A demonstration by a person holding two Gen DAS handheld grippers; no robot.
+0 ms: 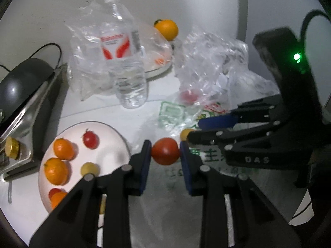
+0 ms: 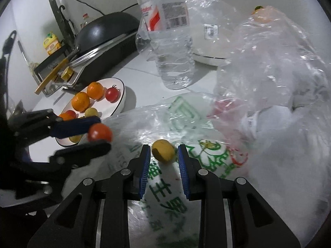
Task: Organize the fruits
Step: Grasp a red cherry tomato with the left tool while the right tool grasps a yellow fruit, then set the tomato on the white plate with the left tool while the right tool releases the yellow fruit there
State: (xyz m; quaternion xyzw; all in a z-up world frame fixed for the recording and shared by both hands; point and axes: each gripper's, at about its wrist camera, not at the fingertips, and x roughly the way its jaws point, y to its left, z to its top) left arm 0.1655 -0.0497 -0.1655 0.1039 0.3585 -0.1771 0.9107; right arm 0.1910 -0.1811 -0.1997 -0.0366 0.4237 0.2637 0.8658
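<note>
Red tomato (image 1: 165,151) pinched between the blue pads of the left gripper (image 1: 164,152), clear of the printed bag (image 1: 206,155); white plate (image 1: 115,136) waits just left. Carry level, release low among the oranges. Right gripper (image 2: 163,155) closed about a yellow fruit (image 2: 163,150); left pad touches, right-side contact probably, blur hides it. Lift it straight off the plastic.

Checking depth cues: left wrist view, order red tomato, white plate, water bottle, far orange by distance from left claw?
1. Red tomato: pinched in the left claw.
2. White plate: lower left, beside it.
3. Water bottle: upright, centre, further back.
4. Far orange: top, behind the bags.
</note>
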